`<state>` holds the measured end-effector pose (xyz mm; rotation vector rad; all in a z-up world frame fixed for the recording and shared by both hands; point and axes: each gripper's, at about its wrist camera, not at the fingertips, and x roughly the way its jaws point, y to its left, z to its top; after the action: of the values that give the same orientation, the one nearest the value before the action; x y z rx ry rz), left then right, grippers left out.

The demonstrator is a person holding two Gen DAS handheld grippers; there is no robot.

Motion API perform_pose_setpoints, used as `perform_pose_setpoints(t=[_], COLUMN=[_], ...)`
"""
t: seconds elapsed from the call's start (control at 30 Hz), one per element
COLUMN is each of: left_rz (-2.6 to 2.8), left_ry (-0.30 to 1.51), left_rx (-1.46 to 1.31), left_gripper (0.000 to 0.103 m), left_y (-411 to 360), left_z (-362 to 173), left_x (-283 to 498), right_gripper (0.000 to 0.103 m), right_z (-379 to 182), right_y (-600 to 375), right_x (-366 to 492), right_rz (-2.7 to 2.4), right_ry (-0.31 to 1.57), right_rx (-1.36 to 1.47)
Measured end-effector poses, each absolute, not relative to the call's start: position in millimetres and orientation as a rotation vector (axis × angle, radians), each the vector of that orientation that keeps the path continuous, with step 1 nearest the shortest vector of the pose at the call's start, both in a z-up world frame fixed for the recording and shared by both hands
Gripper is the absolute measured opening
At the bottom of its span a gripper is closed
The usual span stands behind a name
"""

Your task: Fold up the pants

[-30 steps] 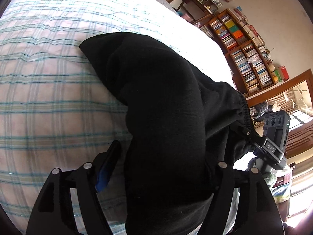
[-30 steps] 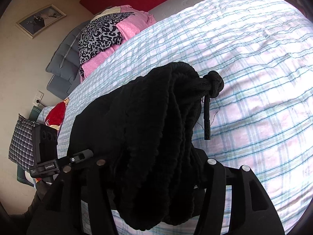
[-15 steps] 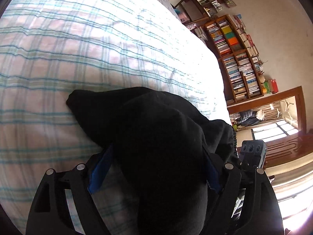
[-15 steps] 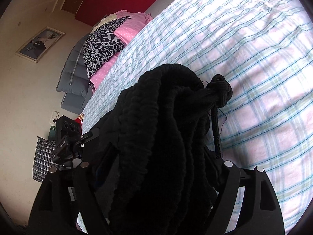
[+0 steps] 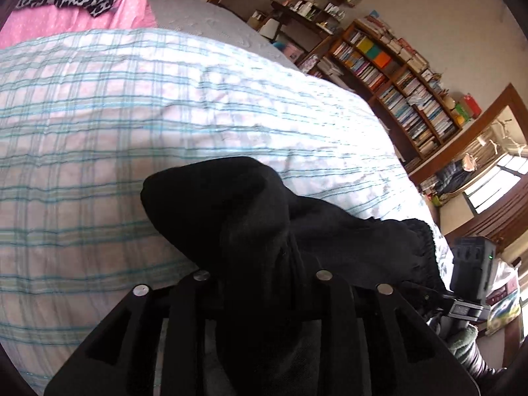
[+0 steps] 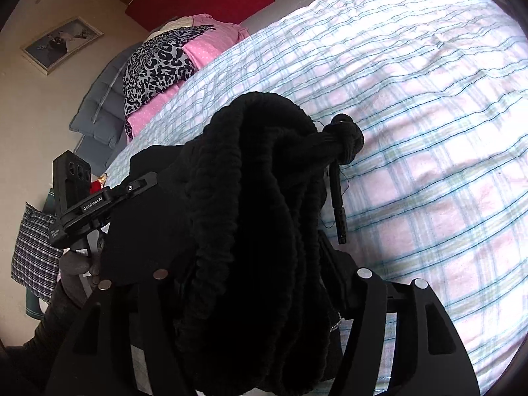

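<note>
The black pants [image 5: 250, 217] hang bunched between both grippers over the plaid bed cover [image 5: 99, 132]. My left gripper [image 5: 260, 280] is shut on one bunched end of the pants, whose fabric hides the fingertips. My right gripper [image 6: 257, 277] is shut on the gathered elastic waistband [image 6: 250, 178]; the knotted drawstring [image 6: 343, 142] dangles beside it. The right gripper's body shows in the left wrist view [image 5: 468, 274], and the left gripper's body shows in the right wrist view [image 6: 85, 201].
Pink and leopard-print bedding [image 6: 165, 59] lies at the head of the bed. Bookshelves [image 5: 396, 76] line the wall beyond the bed's far side. A checked bag [image 6: 33, 250] sits on the floor by the bed.
Both grippers have lifted and drawn the pants back toward the bed's near edge. The left gripper has tilted up, so the far bedding and shelves now show.
</note>
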<state>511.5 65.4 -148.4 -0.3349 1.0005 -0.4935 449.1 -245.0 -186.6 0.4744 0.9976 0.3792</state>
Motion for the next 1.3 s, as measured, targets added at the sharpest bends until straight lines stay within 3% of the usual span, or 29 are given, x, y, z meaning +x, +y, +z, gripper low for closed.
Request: perform_pose_setpoints(t=[0.07, 0.17, 0.43, 0.67, 1.0, 1.3], left_rz=[-0.471, -0.412, -0.363, -0.500, -0.539, -0.500], left_ry=[1.012, 1.014, 0.894, 0.894, 0.903, 0.848], left_rx=[-0.364, -0.362, -0.173, -0.034, 0.145, 0.237], left_gripper=[0.043, 0.061, 0.061, 0.061, 0.061, 0.062], left_y=[71, 79, 62, 11, -23, -40], left_z=[-153, -147, -97, -96, -134, -151], left_x=[509, 502, 448, 387, 358, 344], right_gripper=[0.064, 0.067, 0.067, 0.067, 0.067, 0.066], right_z=[-183, -175, -128, -101, -151, -162], right_y=[-239, -235, -230, -196, -188, -173], right_x=[446, 438, 395, 411, 446, 433], right_rz=[0.366, 0.345, 0.201, 0.291, 0.374, 0.321], right_ry=[0.994, 0.984, 0.815, 0.724, 0.856, 0.809], right_rx=[0.435, 0.382, 0.187, 0.093, 0.052, -0.090])
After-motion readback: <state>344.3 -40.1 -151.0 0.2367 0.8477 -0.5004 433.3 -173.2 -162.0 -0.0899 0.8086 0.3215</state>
